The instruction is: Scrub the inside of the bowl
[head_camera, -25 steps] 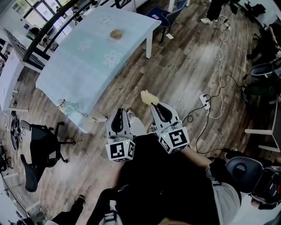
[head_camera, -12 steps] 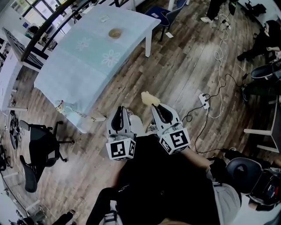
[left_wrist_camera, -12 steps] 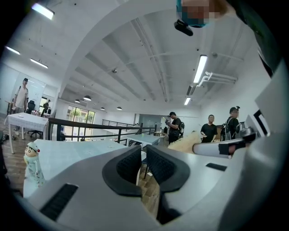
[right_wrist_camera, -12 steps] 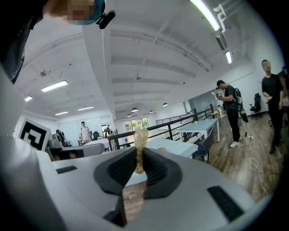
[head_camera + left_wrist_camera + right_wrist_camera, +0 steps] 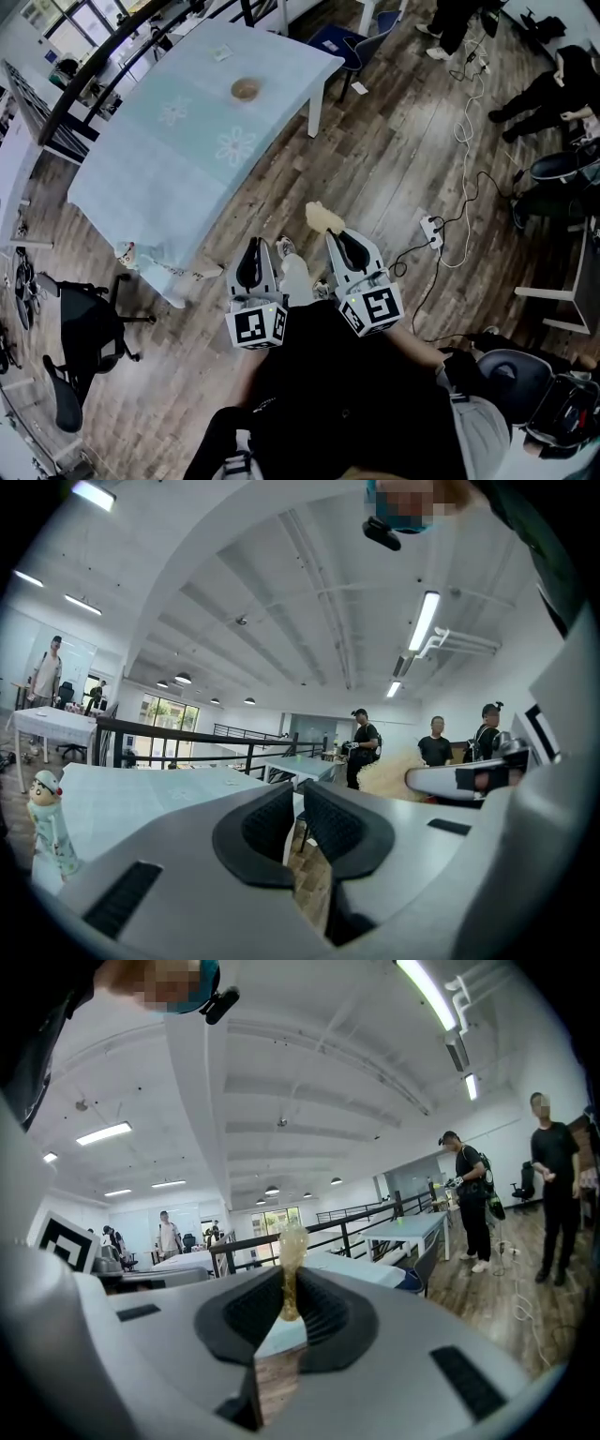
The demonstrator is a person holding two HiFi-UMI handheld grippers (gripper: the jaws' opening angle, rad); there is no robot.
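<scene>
A small brown bowl [image 5: 247, 89] stands on the far half of a table under a pale blue cloth [image 5: 178, 159], well ahead of both grippers and apart from them. My right gripper [image 5: 336, 234] is shut on a yellowish sponge [image 5: 322, 217], which sticks up from between its pads [image 5: 290, 1269]. My left gripper [image 5: 252, 251] is held beside it over the wood floor. Its jaws [image 5: 298, 808] stand a narrow gap apart with nothing between them. Neither gripper view shows the bowl. The left gripper view shows the right gripper's fingers [image 5: 455, 778] to the right.
A small figurine [image 5: 130, 228] stands at the table's near corner. A black office chair [image 5: 80, 328] is at the left and a blue chair [image 5: 342, 37] at the table's far end. A power strip with cables [image 5: 433, 228] lies on the floor. People [image 5: 548, 84] stand at upper right.
Both grippers keep the same pose and the sponge stays gripped. The table and bowl sit slightly lower in the head view. The people at the upper right have shifted.
</scene>
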